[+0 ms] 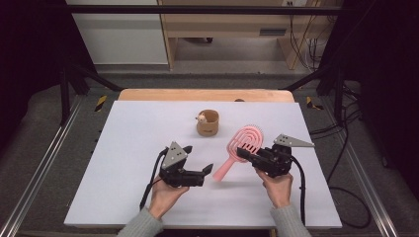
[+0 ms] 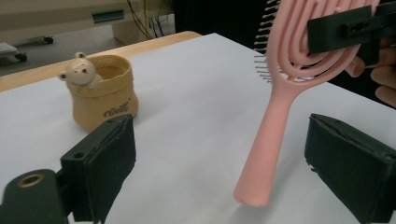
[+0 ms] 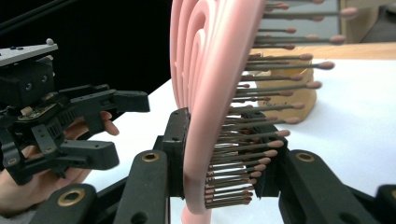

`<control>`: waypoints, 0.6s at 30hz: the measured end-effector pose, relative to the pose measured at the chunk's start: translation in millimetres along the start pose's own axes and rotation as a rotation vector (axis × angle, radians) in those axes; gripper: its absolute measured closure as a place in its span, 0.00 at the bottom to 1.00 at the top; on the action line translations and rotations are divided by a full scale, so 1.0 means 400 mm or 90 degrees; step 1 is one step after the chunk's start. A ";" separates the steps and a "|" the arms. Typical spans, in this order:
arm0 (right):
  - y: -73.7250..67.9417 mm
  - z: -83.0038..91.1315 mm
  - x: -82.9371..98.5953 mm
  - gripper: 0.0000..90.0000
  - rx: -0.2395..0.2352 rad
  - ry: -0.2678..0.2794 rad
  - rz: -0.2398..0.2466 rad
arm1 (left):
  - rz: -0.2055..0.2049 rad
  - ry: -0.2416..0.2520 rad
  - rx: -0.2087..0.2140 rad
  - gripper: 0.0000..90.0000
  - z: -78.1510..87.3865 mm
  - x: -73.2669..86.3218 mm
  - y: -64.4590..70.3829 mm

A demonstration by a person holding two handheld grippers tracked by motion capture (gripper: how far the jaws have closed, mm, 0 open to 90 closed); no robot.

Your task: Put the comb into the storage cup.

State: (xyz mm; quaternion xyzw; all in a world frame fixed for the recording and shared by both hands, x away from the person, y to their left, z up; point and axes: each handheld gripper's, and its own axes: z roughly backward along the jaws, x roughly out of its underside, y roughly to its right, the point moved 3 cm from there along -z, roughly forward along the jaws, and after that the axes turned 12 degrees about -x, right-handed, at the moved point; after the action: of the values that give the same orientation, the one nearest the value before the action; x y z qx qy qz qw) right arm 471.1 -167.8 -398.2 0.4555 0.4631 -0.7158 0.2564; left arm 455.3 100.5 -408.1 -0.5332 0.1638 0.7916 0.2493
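Observation:
A pink hairbrush (image 1: 240, 147) is held off the table, with my right gripper (image 1: 246, 155) shut on its round head. In the right gripper view the jaws clamp the head (image 3: 212, 93) from both sides, bristles pointing right, around my right gripper (image 3: 219, 161). My left gripper (image 1: 198, 159) is open just left of the handle's free end. In the left gripper view the pink handle (image 2: 267, 140) slants down between the wide-open jaws of my left gripper (image 2: 224, 175), touching neither. A tan pouch with a small bear figure (image 1: 207, 122) stands behind them.
The white board (image 1: 128, 148) covers the table, with a wooden edge (image 1: 197, 94) at the back. The pouch (image 2: 105, 93) sits left of and beyond the left gripper's jaws. Bare board lies to the left and along the front.

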 end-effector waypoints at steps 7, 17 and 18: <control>-0.007 -0.002 -0.024 0.72 0.014 0.004 0.017 | 0.021 0.002 -0.016 0.05 0.027 0.013 -0.063; -0.014 -0.012 -0.062 0.72 0.017 0.017 0.036 | 0.038 0.012 -0.037 0.05 0.066 0.040 -0.142; -0.014 -0.014 -0.065 0.72 0.020 0.016 0.038 | 0.042 0.014 -0.041 0.05 0.070 0.044 -0.152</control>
State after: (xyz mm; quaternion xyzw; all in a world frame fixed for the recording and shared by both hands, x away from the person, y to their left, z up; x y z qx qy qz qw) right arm 480.6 -161.7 -373.4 0.4823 0.4412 -0.7090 0.2647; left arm 462.9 169.0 -413.5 -0.5437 0.1585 0.7984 0.2044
